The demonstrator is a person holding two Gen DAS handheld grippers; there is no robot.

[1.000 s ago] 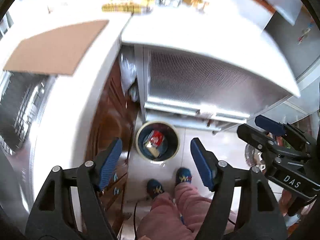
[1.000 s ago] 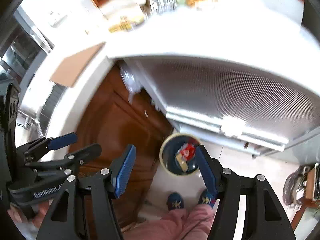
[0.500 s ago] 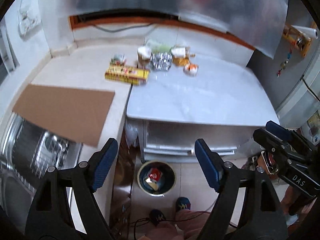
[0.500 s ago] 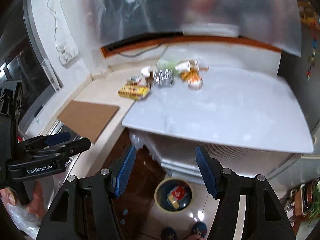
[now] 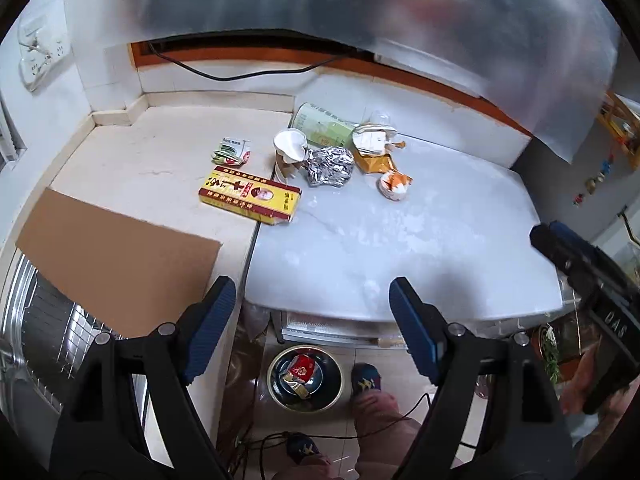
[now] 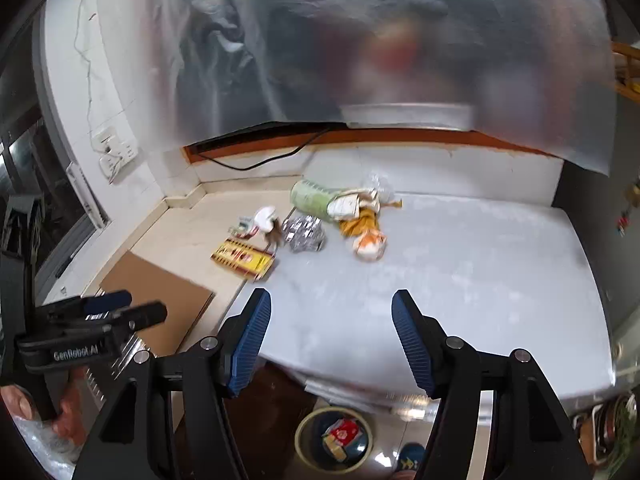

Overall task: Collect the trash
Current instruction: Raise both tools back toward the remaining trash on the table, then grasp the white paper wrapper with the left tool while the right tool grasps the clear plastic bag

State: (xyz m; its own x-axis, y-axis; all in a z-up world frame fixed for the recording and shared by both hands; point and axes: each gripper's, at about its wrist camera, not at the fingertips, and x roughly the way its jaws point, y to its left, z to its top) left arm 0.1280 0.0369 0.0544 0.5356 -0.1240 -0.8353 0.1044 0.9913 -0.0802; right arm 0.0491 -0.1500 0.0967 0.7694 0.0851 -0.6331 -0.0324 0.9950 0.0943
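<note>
Trash lies in a heap at the back of the white counter point(image 5: 420, 248): a yellow-red box point(image 5: 250, 196), crumpled foil point(image 5: 330, 167), a paper cup point(image 5: 289, 152), a green tube point(image 5: 324, 128), a brown paper bag point(image 5: 374, 160) and an orange-white wrapper point(image 5: 394, 186). Down on the floor stands a round bin point(image 5: 276, 360) with a red wrapper inside. My left gripper point(image 5: 310, 292) hangs open and empty over the counter's front edge. My right gripper point(image 6: 331, 300) is also open and empty, well short of the foil point(image 6: 304, 234) and the box point(image 6: 242, 260).
A brown cardboard sheet point(image 5: 116, 256) lies on the left counter, partly over a steel sink with a wire rack point(image 5: 48, 340). A wall socket point(image 5: 40, 56) and a black cable sit at the back. The person's blue shoe point(image 5: 366, 378) stands beside the bin.
Both grippers have risen from just over the floor bin to above the counter and tilted up, so the trash heap has come into view. The jaws stayed open and empty.
</note>
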